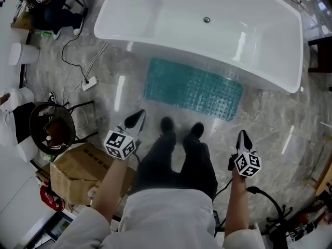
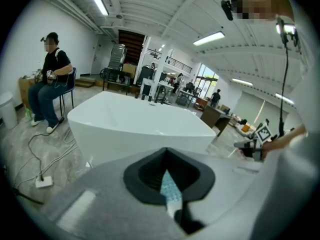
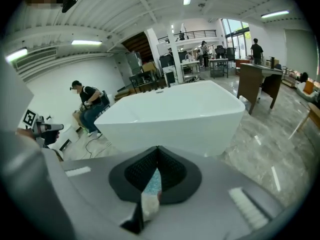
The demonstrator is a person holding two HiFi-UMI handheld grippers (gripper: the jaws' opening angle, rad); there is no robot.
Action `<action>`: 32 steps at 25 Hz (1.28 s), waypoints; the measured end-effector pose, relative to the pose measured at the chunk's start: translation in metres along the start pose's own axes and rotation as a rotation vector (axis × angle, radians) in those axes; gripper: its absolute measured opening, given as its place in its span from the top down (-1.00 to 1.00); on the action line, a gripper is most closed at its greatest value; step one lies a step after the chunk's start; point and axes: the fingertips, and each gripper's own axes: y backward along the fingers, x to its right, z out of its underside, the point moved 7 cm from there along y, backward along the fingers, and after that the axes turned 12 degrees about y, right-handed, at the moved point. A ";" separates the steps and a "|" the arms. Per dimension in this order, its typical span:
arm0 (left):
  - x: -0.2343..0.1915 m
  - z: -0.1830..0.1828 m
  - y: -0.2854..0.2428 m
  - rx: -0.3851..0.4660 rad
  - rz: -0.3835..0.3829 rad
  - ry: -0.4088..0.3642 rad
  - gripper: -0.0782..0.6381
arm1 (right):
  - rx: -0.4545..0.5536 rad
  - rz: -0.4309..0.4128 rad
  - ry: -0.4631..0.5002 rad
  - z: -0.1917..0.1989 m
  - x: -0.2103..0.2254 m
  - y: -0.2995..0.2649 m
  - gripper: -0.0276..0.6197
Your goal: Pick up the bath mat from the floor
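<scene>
Mat [image 1: 193, 88] lay untouched beside tub [image 1: 197, 14], 12 o'clock.
Left hand-held gripper [image 1: 139, 115] and right hand-held gripper [image 1: 242, 135] were pressed together, empty.

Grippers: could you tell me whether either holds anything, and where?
Nothing is held: left gripper and right gripper are shut and empty, clear of the bath mat.

Open-plan lab hall: freestanding bathtub [image 1: 207, 19], marble floor [image 1: 280, 118], desks [image 3: 255, 79], power strip [image 1: 89, 82], cardboard box [image 1: 78, 173].
</scene>
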 end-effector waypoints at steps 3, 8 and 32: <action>-0.035 0.022 -0.043 -0.012 -0.018 0.016 0.78 | 0.008 0.022 -0.022 0.014 0.008 -0.054 0.90; -0.083 0.067 -0.114 -0.023 -0.026 0.020 0.78 | -0.008 0.006 -0.014 0.053 0.033 -0.132 0.90; -0.388 0.282 -0.356 0.041 -0.127 -0.102 0.77 | -0.020 -0.028 0.077 0.314 0.158 -0.451 0.85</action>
